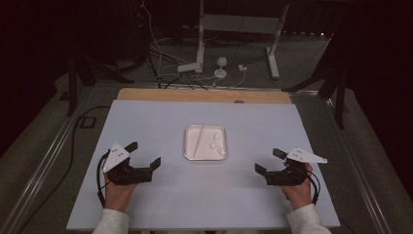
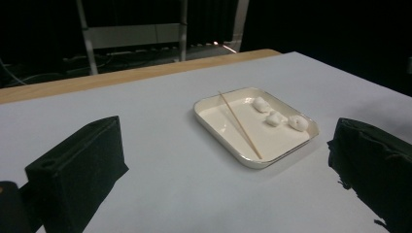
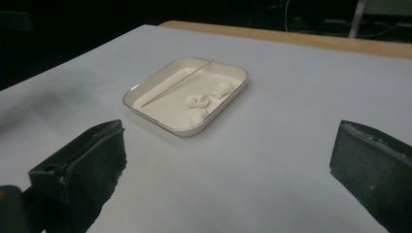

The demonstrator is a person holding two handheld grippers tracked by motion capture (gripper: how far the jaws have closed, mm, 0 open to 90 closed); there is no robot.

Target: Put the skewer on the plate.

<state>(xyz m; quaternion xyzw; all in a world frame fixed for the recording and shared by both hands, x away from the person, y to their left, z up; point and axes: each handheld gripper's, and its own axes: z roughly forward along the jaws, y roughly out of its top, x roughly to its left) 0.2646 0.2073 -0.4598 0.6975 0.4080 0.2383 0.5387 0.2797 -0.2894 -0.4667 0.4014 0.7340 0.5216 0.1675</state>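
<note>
Both sets of fingers wide, empty: left gripper (image 1: pixel 145 154), right gripper (image 1: pixel 270 161). Risk: thin skewer (image 2: pixel 239 124) slipping, soft white lumps (image 3: pixel 197 101) squashing, tray (image 1: pixel 187 146) skidding across desk (image 1: pixel 146 122)

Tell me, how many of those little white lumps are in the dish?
3, all in the white tray, on the side away from the wooden skewer: one nearest the far rim, one in the middle, one beside it. None seems hidden.
</note>
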